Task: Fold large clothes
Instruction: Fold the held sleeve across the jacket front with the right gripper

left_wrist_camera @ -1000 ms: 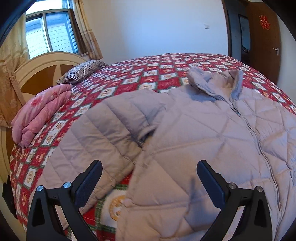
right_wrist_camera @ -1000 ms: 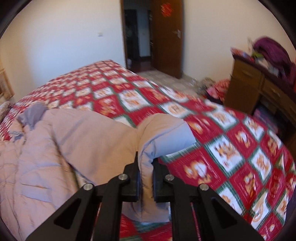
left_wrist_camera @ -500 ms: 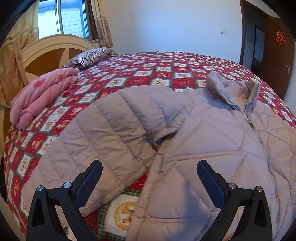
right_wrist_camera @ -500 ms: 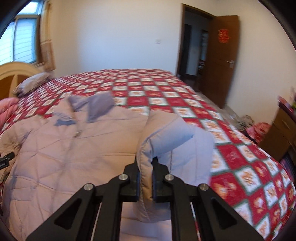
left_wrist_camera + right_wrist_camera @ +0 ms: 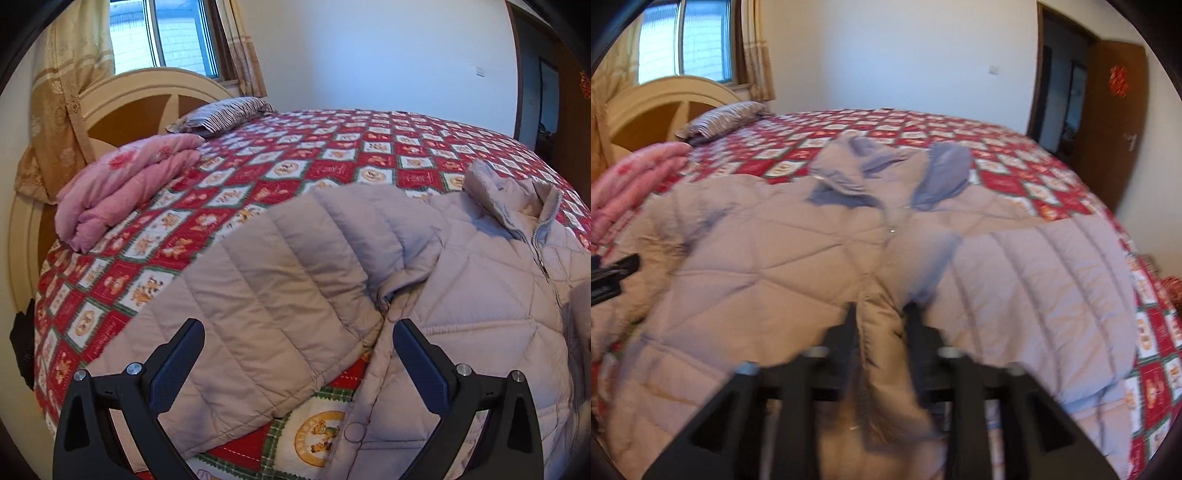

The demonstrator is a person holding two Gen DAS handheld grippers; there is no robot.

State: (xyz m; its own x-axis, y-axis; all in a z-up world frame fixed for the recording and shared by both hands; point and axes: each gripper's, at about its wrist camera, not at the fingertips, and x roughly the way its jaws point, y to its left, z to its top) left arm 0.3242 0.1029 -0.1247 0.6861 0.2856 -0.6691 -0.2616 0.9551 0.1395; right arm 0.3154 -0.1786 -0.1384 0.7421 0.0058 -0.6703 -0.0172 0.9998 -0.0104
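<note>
A pale grey-beige quilted jacket (image 5: 461,295) lies front up and zipped on the bed, collar at the far side. My left gripper (image 5: 297,362) hangs open just above its spread sleeve (image 5: 266,306), touching nothing. In the right wrist view the jacket (image 5: 768,266) fills the foreground, with the other sleeve (image 5: 1034,280) folded in over the chest. My right gripper (image 5: 881,317) is opening, and that sleeve's cuff (image 5: 882,350) still lies between its parted fingers, blurred. The left gripper (image 5: 613,275) shows at that view's left edge.
A red checkered quilt (image 5: 332,170) covers the bed. A folded pink blanket (image 5: 122,184) and a striped pillow (image 5: 225,114) lie by the wooden headboard (image 5: 122,110). Behind it is a curtained window (image 5: 166,37). A brown door (image 5: 1108,122) stands open at the right.
The right gripper carried the sleeve from the bed's right side over the jacket's front, and its shut jaws have parted. The left gripper drifted slightly toward the headboard, still open.
</note>
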